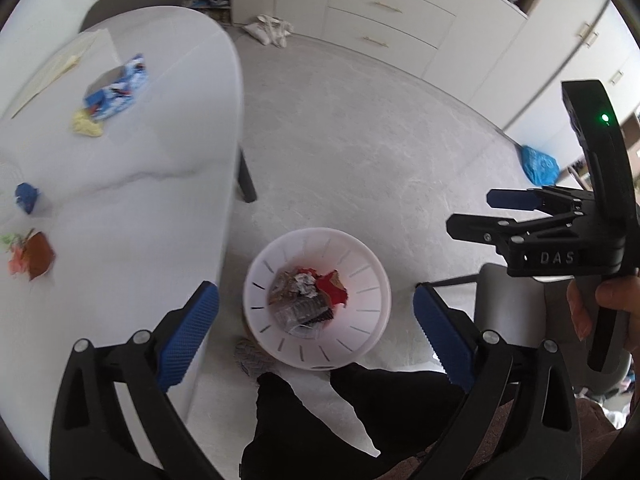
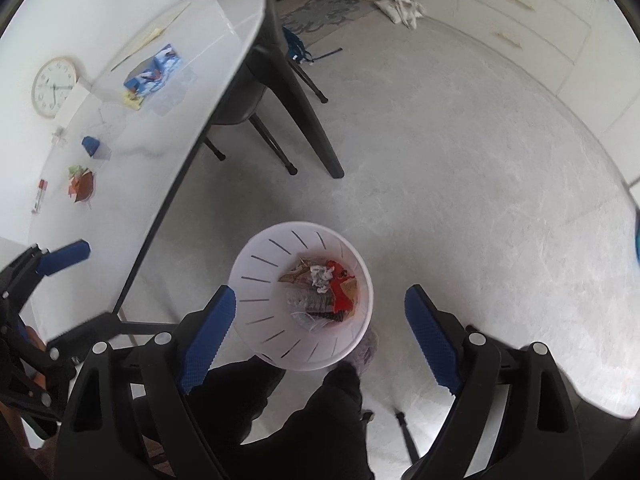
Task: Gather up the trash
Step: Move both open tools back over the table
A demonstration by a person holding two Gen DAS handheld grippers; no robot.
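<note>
Left wrist view: white bin (image 1: 318, 300) stood on the floor just right of the table (image 1: 132, 216), below both grippers.
Left gripper (image 1: 316, 336): jaws spread wide, nothing between the pads.
Right gripper (image 2: 320, 336): jaws likewise wide, empty, hung over the bin.
Done: bin already held trash – clear plastic, a white crumpled wad, a red wrapper (image 2: 340, 292).
Left: on the table, a brown and orange wrapper (image 1: 34, 258) at the near left, a blue scrap (image 1: 27, 197) beyond it, a yellow wad (image 1: 87, 123) beside the blue packet (image 1: 118, 92) farther off.
Judgement: partway through; several table pieces appeared still uncollected.
</note>
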